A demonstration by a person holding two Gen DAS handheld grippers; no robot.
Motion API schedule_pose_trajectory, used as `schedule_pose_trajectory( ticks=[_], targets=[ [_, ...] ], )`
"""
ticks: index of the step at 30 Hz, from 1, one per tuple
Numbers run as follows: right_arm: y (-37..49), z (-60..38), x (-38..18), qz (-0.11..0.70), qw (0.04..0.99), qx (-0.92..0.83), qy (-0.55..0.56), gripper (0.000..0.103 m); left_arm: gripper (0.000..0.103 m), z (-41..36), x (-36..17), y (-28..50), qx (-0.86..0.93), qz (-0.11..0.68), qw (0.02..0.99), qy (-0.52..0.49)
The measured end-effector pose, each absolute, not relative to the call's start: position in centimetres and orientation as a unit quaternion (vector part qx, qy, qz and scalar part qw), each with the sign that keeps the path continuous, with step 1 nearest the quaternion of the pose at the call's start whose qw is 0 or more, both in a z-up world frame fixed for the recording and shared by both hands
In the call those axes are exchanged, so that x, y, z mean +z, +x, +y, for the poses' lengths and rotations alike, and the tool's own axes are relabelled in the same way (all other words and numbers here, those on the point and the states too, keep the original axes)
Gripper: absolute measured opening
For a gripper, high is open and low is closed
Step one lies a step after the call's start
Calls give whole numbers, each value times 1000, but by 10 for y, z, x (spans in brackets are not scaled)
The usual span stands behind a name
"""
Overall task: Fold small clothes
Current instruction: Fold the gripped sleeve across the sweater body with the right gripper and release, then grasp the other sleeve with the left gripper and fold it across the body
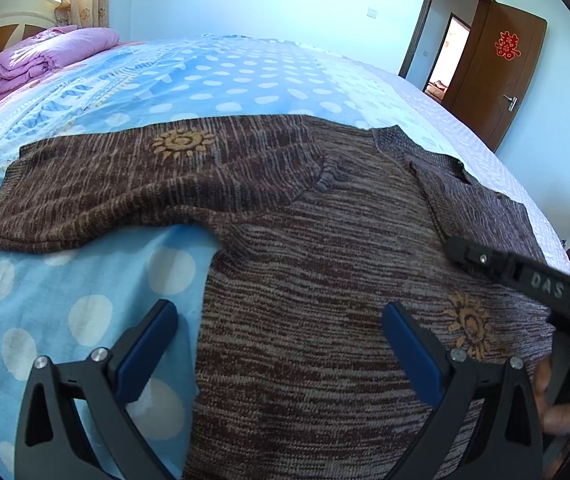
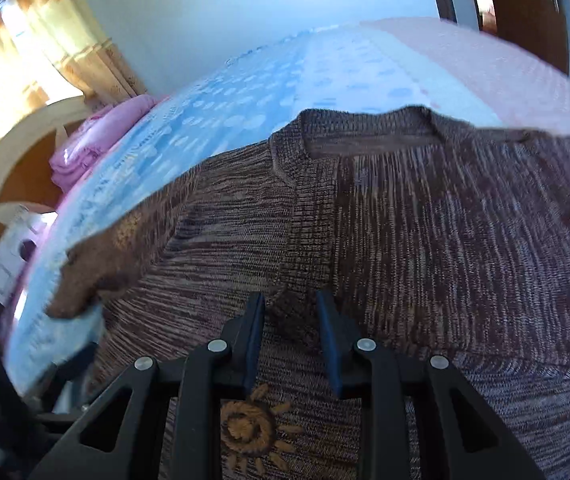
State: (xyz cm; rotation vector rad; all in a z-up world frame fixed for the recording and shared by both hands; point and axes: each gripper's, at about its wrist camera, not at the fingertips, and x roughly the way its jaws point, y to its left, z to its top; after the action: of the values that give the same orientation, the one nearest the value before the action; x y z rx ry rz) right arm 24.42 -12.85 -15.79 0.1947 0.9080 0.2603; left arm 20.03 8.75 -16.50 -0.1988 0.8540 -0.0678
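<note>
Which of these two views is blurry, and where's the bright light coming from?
Right wrist view: motion-smeared, worst at the left sleeve cuff; window glare washes out the curtains. Left wrist view: sharp across the sweater, daylight from the upper-left window; fisheye bends the bed.

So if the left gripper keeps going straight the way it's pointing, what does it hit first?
Most likely the brown sweater: the left gripper angles down toward the sweater's side edge, with the bedsheet just beside it. Depth is unclear.
</note>
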Motion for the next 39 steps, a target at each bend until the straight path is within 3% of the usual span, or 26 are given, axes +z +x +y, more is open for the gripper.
schedule_pose_trajectory(
  ticks=[8, 12, 16, 23, 26, 28, 30, 37, 38, 39],
  targets=[
    [211, -131, -131, 419, 898, 118, 63, 30, 103, 88, -165, 201, -32, 414, 905, -95],
    [215, -130, -152, 428, 901, 70, 22, 30, 103, 89, -165, 200, -32, 416, 904, -96],
    [210, -126, -155, 419, 904, 82, 10, 48, 103, 96, -163, 198, -38, 416, 902, -112],
    [203, -128, -154, 406, 910, 81, 9, 49, 102, 182, -137, 174, 71, 377, 908, -169],
    [200, -133, -155, 403, 910, 89, 26, 49, 94, 246, -133, 168, 132, 351, 894, -247],
    [200, -134, -155, 402, 910, 92, 34, 49, 80, 272, -141, 170, 141, 352, 877, -296],
    [201, -134, -155, 402, 910, 93, 37, 49, 73, 291, -154, 177, 142, 366, 854, -341],
    [203, -133, -156, 402, 910, 95, 42, 49, 71, 304, -159, 195, 144, 331, 846, -393],
    [203, -134, -156, 402, 909, 96, 43, 49, 69, 305, -161, 198, 145, 324, 845, -401],
    [202, -134, -156, 402, 909, 96, 43, 49, 60, 304, -161, 200, 147, 323, 844, -402]
  ],
)
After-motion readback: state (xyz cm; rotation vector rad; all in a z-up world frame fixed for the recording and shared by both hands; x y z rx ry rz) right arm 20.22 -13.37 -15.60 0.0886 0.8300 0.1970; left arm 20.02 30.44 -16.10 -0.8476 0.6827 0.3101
